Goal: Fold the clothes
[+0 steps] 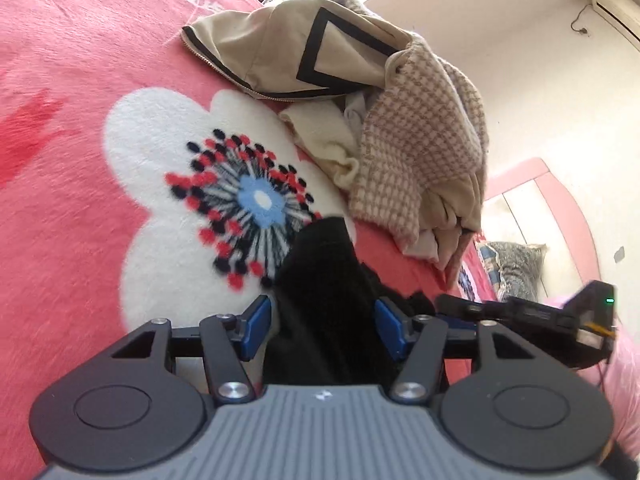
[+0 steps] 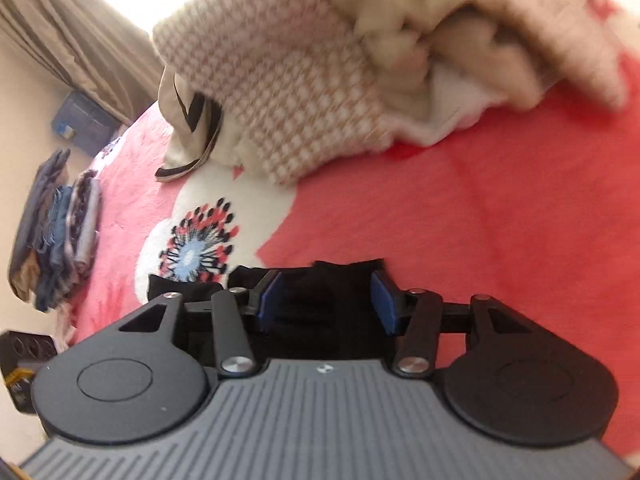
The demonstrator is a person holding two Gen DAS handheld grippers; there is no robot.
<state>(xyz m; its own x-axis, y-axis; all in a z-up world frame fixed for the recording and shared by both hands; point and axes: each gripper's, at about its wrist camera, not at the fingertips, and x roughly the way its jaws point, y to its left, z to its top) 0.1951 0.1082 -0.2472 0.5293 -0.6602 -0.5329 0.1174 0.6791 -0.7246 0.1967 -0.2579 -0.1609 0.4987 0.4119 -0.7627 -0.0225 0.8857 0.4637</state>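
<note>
My left gripper (image 1: 324,328) has its fingers apart, the black garment (image 1: 320,312) lying loose between the blue pads, none pressing it. My right gripper (image 2: 326,300) stands likewise spread over the same dark cloth, which rests on the pink blanket (image 1: 60,140) beside its one white flower (image 1: 160,152). I judge this piece just set down — let go, perhaps folded. One stack of folded clothes (image 2: 56,224) waits at the bed's far edge. One unfolded heap is left: a checked knit (image 1: 416,148), a beige piece with black trim (image 1: 280,48), a cream one (image 1: 324,136) — three I can count, maybe more beneath.
</note>
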